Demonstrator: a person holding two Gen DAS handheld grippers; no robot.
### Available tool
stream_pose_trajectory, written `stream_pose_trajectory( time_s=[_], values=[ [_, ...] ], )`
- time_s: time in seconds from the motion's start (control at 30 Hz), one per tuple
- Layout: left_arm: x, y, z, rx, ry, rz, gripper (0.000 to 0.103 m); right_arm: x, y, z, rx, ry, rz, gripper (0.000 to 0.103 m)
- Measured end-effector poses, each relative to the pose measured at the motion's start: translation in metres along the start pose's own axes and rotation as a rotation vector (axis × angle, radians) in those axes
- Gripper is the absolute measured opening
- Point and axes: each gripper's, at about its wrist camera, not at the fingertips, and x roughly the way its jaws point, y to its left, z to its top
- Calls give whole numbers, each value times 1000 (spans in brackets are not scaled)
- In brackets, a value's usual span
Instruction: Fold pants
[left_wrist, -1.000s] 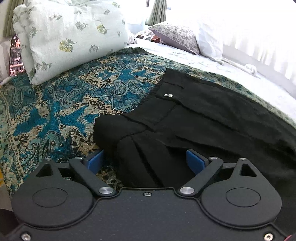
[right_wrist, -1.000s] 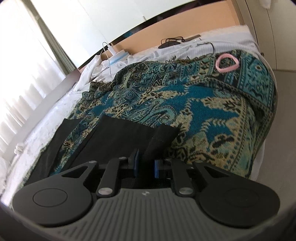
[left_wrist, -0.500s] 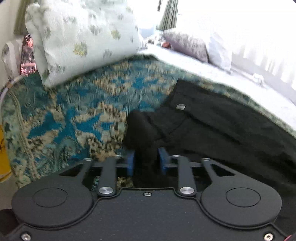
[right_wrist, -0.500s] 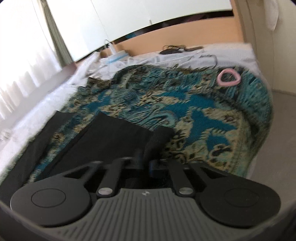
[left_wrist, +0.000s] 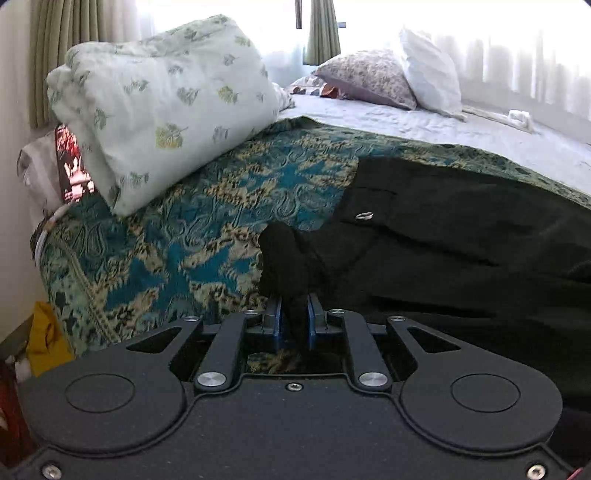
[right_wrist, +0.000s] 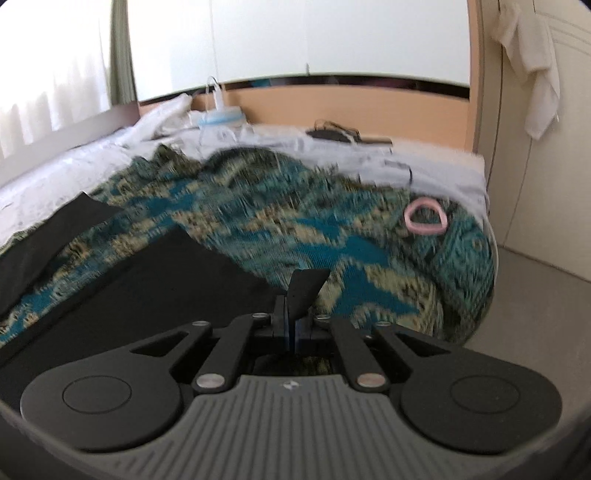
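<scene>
Bedspread (right_wrist: 332, 236) motion-blurred; pants (left_wrist: 461, 240) cut off rightward

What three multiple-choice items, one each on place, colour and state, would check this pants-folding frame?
1. Where do the pants lie?
A. On the patterned bedspread
B. On the floor
C. On a chair

2. What colour is the ring on the bedspread?
A. Yellow
B. Pink
C. Black

3. What state is the left gripper in?
A. Open above the cloth
B. Shut on nothing
C. Shut on pants fabric

Answers: 1 A, the black cloth is spread over the teal pattern; 2 B, the loop shows pink; 3 C, a bunch of black fabric stands pinched between the blue fingers.
</scene>
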Motion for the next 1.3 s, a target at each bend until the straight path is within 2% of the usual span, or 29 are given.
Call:
stream_pose_trajectory(
  time_s=[0.1, 0.2, 0.37, 0.4, 0.43, 0.47, 0.53, 0.6, 0.67, 0.73, 0.77, 0.83, 0.9, 1.0, 1.13, 1.2, 1.23, 1.3],
  values=[
    [-9, 2, 2, 13, -35, -6, 14, -8, -4, 0, 4, -32, 13, 7],
    [-8, 2, 8, 27, -29, -8, 14, -13, -6, 5, -23, -66, -2, 9],
    [7, -5, -5, 58, 29, 31, 20, 7, -4, -7, -87, -7, -40, 10],
    [7, -7, -8, 72, 24, 44, 24, 7, -2, -10, -112, -19, -51, 18],
    [5, -10, -8, 91, 14, 61, 30, 5, 0, -11, -138, -31, -66, 33],
    [2, -12, -8, 106, 4, 73, 35, 2, 2, -10, -152, -40, -73, 37],
    [-6, -14, -5, 130, -31, 101, 68, -5, 2, -7, -151, -55, -71, 52],
    [-18, -17, -3, 147, -85, 116, 82, -16, 2, -2, -144, -80, -50, 62],
    [-32, -21, -1, 169, -141, 116, 87, -30, 5, 3, -142, -110, -14, 66],
    [-45, -28, 2, 184, -175, 100, 88, -46, 13, 5, -146, -134, 42, 75],
    [-52, -31, 3, 188, -188, 78, 88, -54, 17, 4, -148, -143, 78, 77],
    [-66, -41, 2, 187, -191, 5, 88, -71, 33, -2, -157, -150, 170, 80],
    [-76, -53, -5, 198, -166, -109, 87, -89, 52, -13, -181, -145, 275, 82],
    [-90, -77, -24, 260, -121, -254, 79, -119, 92, -42, -262, -113, 452, 84],
    [-106, -100, -57, 346, -56, -381, 62, -156, 142, -86, -374, -58, 641, 84],
    [-113, -105, -71, 376, -30, -450, 59, -174, 162, -107, -420, -31, 726, 84],
    [-116, -107, -76, 390, -29, -471, 59, -182, 171, -116, -437, -20, 759, 84],
    [-118, -113, -86, 413, -41, -465, 59, -196, 185, -133, -472, 3, 828, 84]
  ],
)
